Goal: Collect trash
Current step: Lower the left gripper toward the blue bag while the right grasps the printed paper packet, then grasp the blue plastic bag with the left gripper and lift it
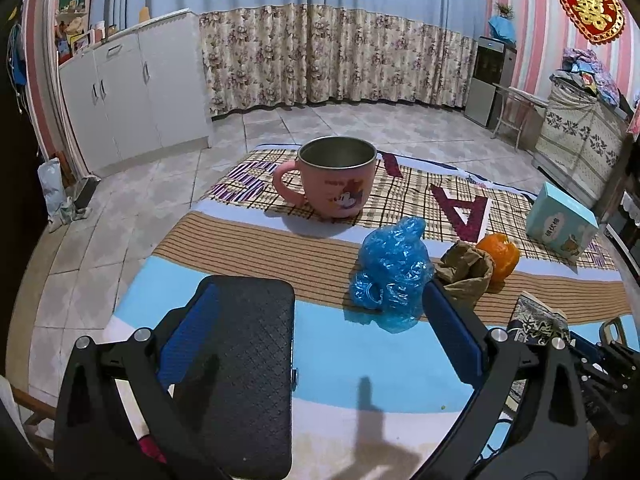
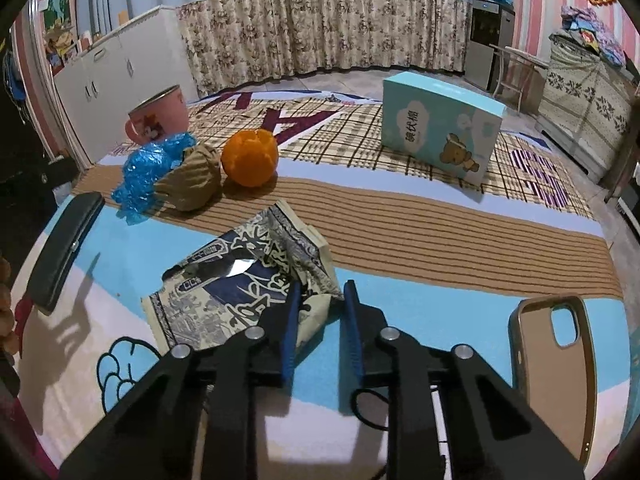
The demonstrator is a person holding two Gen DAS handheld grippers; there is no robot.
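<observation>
A crumpled blue plastic bag (image 1: pixel 390 272) lies on the table, next to a crumpled brown paper wad (image 1: pixel 466 270) and an orange peel (image 1: pixel 498 256). My left gripper (image 1: pixel 320 312) is open, its right finger just beside the blue bag. A black case (image 1: pixel 248 368) lies across its left finger. In the right wrist view my right gripper (image 2: pixel 320 300) is shut on the edge of a torn blue-and-cream patterned wrapper (image 2: pixel 244 284) lying on the cloth. The blue bag (image 2: pixel 148 176), paper wad (image 2: pixel 192 180) and peel (image 2: pixel 250 156) sit beyond it to the left.
A pink cartoon mug (image 1: pixel 336 178) stands behind the trash. A light blue box (image 2: pixel 440 128) stands at the far right. A brown phone case (image 2: pixel 556 368) lies right of my right gripper. The table edge drops to tiled floor (image 1: pixel 120 216) on the left.
</observation>
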